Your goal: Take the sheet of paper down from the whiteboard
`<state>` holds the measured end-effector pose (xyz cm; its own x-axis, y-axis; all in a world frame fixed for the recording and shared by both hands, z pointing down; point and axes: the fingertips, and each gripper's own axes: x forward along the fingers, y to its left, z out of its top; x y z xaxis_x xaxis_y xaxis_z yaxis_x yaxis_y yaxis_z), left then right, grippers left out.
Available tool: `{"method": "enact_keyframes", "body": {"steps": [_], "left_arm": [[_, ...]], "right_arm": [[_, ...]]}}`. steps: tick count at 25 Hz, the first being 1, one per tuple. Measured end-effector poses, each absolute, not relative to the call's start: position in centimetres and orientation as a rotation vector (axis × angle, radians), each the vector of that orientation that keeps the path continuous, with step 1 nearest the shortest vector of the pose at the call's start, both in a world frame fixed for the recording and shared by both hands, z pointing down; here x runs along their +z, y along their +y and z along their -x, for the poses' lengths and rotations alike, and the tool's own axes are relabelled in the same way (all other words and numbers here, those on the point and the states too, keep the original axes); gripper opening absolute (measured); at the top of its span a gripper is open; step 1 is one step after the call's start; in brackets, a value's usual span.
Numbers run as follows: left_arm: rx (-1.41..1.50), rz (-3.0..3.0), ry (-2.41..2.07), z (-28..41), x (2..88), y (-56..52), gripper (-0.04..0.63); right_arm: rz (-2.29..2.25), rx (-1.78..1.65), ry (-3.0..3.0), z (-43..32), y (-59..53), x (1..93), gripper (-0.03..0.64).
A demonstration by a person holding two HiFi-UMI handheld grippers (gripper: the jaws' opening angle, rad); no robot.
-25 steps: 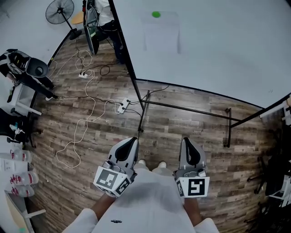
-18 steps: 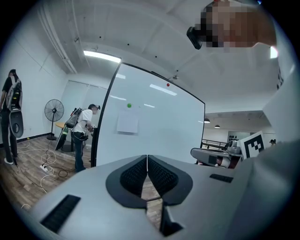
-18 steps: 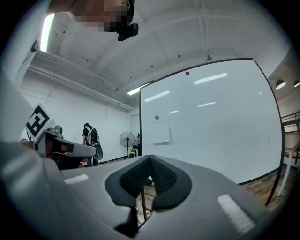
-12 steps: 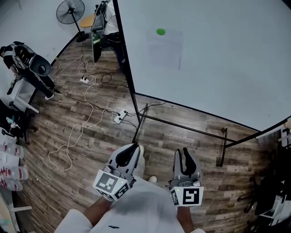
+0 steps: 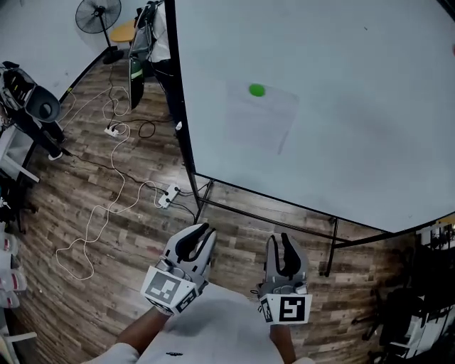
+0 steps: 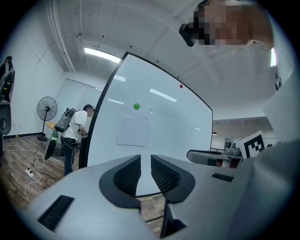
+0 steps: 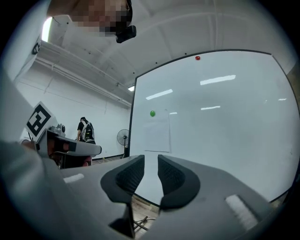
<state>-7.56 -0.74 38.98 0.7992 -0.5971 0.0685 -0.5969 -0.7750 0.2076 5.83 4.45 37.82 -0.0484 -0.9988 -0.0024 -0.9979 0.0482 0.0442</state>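
A white sheet of paper (image 5: 260, 118) hangs on the whiteboard (image 5: 370, 106), pinned at its top by a green magnet (image 5: 257, 90). Both grippers are held level in front of the board, well short of it. My left gripper (image 5: 205, 230) has just been opening; a narrow gap shows between its jaws, with nothing in it. In the left gripper view the paper (image 6: 133, 131) and green magnet (image 6: 136, 106) lie straight ahead above the left gripper (image 6: 146, 159). My right gripper (image 5: 283, 239) is also slightly open and empty (image 7: 151, 159), with the paper (image 7: 157, 132) ahead of it.
The whiteboard stands on a black frame with floor feet (image 5: 328, 249). Cables and power strips (image 5: 167, 195) trail over the wooden floor at left. A person with a backpack (image 6: 74, 131) stands by the board's left edge, near a fan (image 5: 98, 14). A red magnet (image 7: 197, 58) sits high up.
Both grippers have moved forward toward the whiteboard. The paper and green magnet now sit lower and larger in the head view.
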Motion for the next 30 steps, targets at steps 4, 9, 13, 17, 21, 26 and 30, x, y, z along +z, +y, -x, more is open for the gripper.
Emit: {"method": "enact_keyframes", "body": {"steps": [4,9,13,17,21,26,30], "left_arm": [[-0.005,-2.785,-0.887,6.9,37.8,-6.0,0.071],[-0.009,-2.821,-0.807,5.7,36.6,-11.2,0.092],[-0.009,-2.858,-0.738,4.4,36.1,-14.0,0.097],[0.021,-2.859,-0.707,3.2,36.7,-15.5,0.098],[0.022,-2.868,-0.723,2.0,35.8,-16.0,0.098],[-0.008,-2.883,-0.763,0.1,33.9,-14.5,0.115],[-0.028,-2.904,-0.782,-1.4,31.6,-13.8,0.147]], "right_arm": [[-2.192,-0.058,-2.195,-6.8,-0.4,37.0,0.086],[-2.275,-0.062,-2.128,-8.1,-5.3,36.2,0.092],[-2.323,-0.067,-2.079,-9.0,-8.3,35.9,0.092],[-2.346,-0.044,-2.061,-10.1,-9.7,36.2,0.092],[-2.336,-0.056,-2.072,-11.3,-10.2,35.5,0.092],[-2.311,-0.046,-2.115,-13.0,-9.4,35.4,0.092],[-2.284,-0.065,-2.16,-13.5,-9.5,34.3,0.094]]}}
